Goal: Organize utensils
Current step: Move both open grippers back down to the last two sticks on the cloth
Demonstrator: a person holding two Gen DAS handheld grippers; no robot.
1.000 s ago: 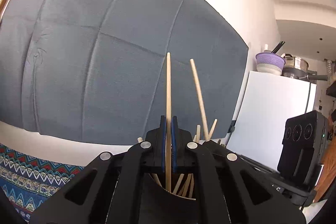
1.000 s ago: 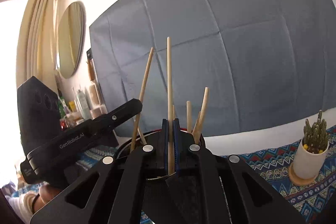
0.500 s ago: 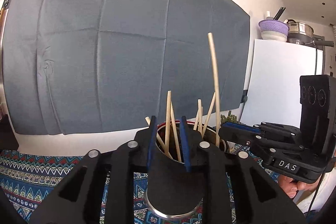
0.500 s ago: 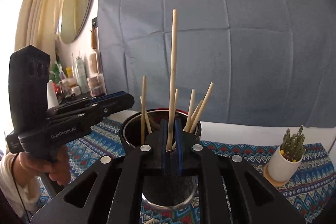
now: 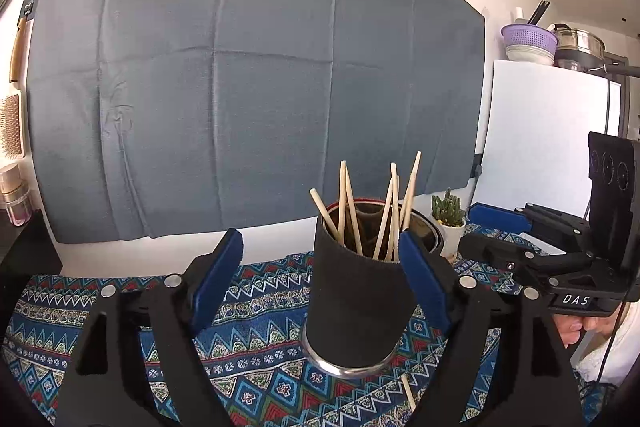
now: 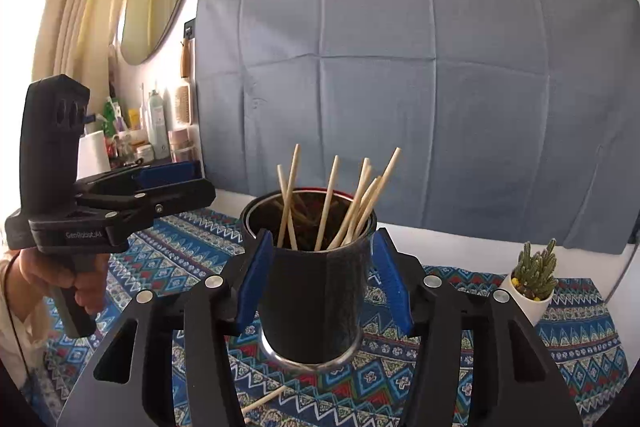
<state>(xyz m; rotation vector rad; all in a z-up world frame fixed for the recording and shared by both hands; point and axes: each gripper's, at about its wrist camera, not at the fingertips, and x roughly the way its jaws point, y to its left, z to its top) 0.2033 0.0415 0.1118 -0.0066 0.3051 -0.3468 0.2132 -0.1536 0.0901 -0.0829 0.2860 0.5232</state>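
Left wrist view: my left gripper (image 5: 320, 279) has just been opening and stands spread and empty, the chopsticks (image 5: 384, 211) upright in the dark cup (image 5: 356, 303) at 12 o'clock, presumably dropped there to keep them gathered; its right pad sits just beside the cup wall, contact unclear. Right wrist view: my right gripper (image 6: 324, 279), jaws also just opening, brackets the cup (image 6: 316, 295) without pinching; one stray chopstick (image 6: 264, 399) lies on the patterned cloth (image 6: 568, 331) at 6 o'clock.

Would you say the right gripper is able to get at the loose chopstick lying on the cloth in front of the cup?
Probably yes: the right gripper is open and empty, and the loose chopstick lies bare on the cloth, below the jaws, short of the cup.
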